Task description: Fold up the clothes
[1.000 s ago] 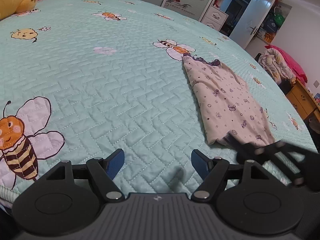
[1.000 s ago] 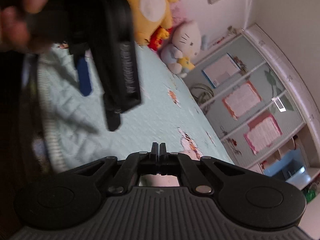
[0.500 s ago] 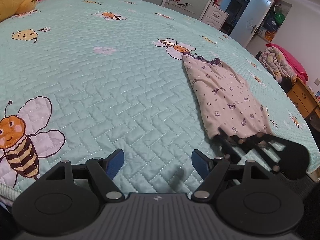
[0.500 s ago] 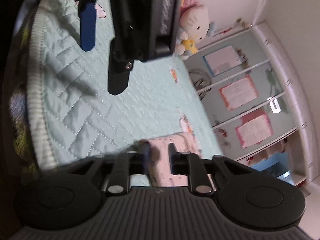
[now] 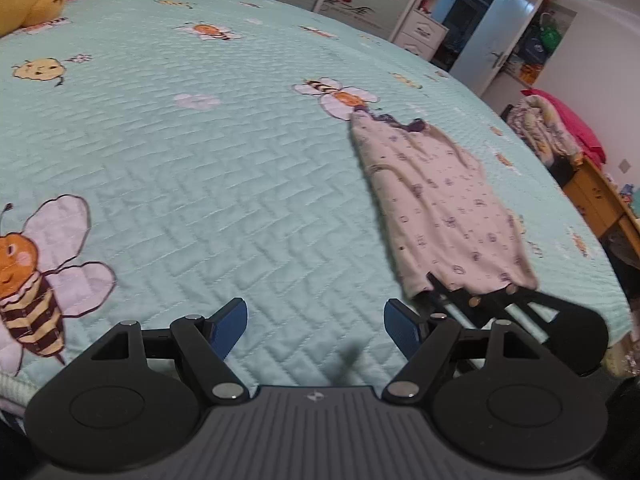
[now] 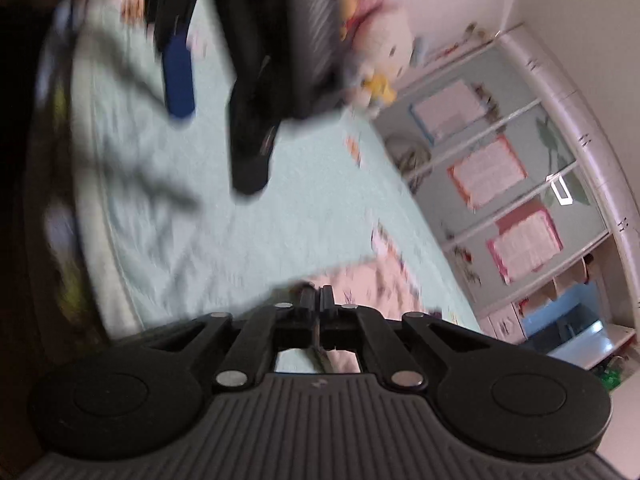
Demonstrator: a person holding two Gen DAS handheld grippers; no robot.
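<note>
One small printed garment [image 5: 444,204] lies on the bee bedspread [image 5: 200,168], long way running from the near bed edge toward the far side. Right tongs [image 5: 430,280] are clenched on its near hem. Left tongs [image 5: 316,326] hang released w/ nothing inside, just left of it. Lots of free bed to the left.

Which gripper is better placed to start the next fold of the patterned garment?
Right. The right gripper is shut on the garment at its near hem, while the left gripper hangs open over bare quilt, beside the cloth.
</note>
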